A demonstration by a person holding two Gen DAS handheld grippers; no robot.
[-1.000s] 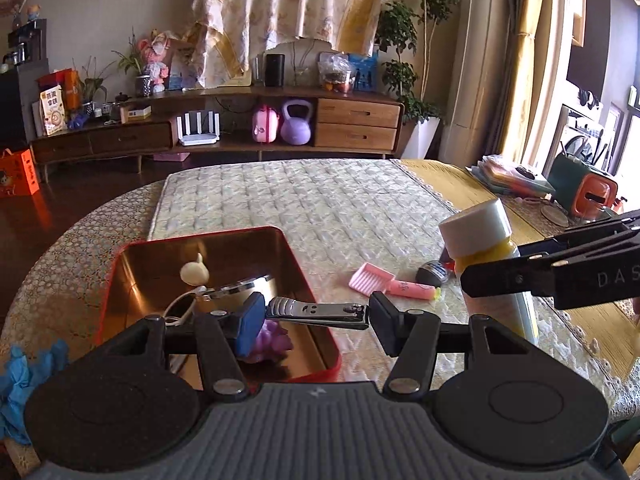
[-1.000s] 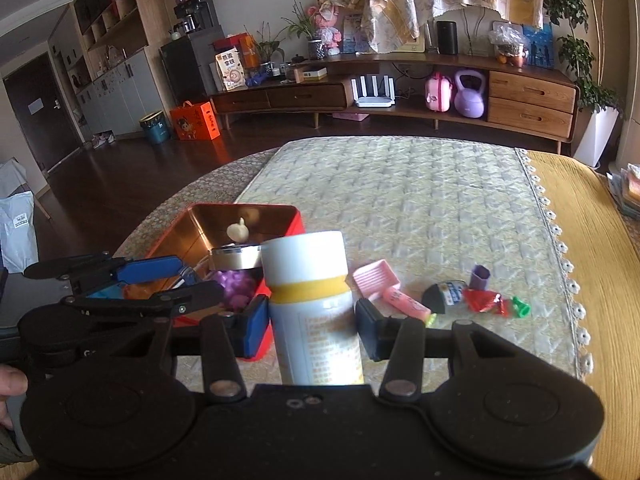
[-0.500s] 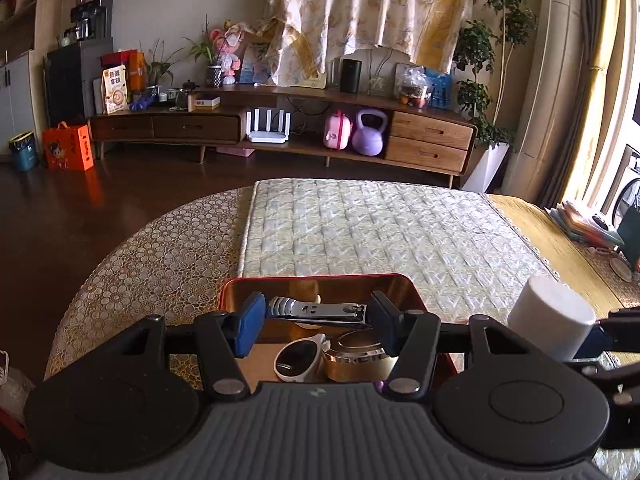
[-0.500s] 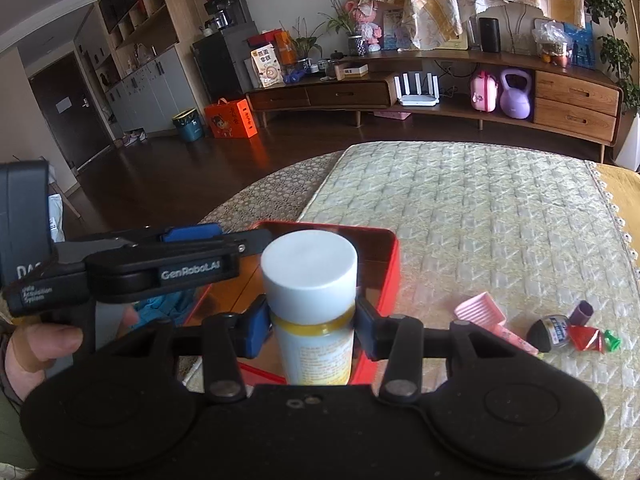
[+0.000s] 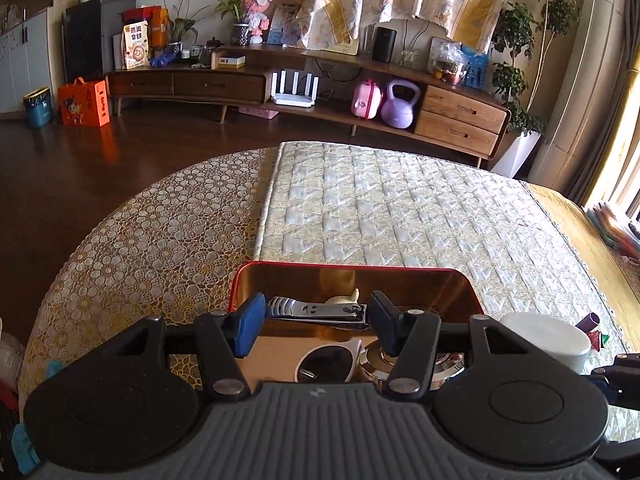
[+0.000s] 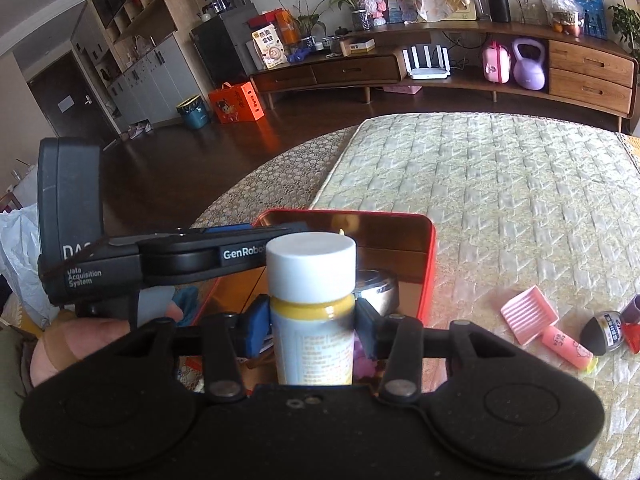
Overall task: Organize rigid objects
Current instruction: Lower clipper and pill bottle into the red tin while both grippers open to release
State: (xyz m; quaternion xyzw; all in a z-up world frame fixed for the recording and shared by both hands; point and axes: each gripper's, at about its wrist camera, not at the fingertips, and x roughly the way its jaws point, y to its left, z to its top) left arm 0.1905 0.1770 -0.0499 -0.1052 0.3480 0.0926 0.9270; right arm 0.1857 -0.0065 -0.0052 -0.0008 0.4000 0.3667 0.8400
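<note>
Left gripper: fingers pinching a metal nail clipper end to end, clipper lying crosswise between the pads. Directly beyond and below the fingers is the red tin tray, gold inside. Under the clipper, inside the tray: white-framed sunglasses below the span between the fingers, a round metal tin just under the right finger, and a small cream-coloured piece just past the clipper (can't tell what it is).

Right gripper: fingers clamped on a bottle, white cap, yellow band, pale label. Bottle upright, cap well above the pads. Tray sits beyond the fingers here too, with its near right corner behind the right finger.

Right of the right finger, on the quilted cloth, outside the tray: pink ridged scoop, pink tube touching it, dark egg-shaped item just beside that.

Left of the bottle, a hand holds the left gripper's handle; its arm crosses behind the bottle cap.
</note>
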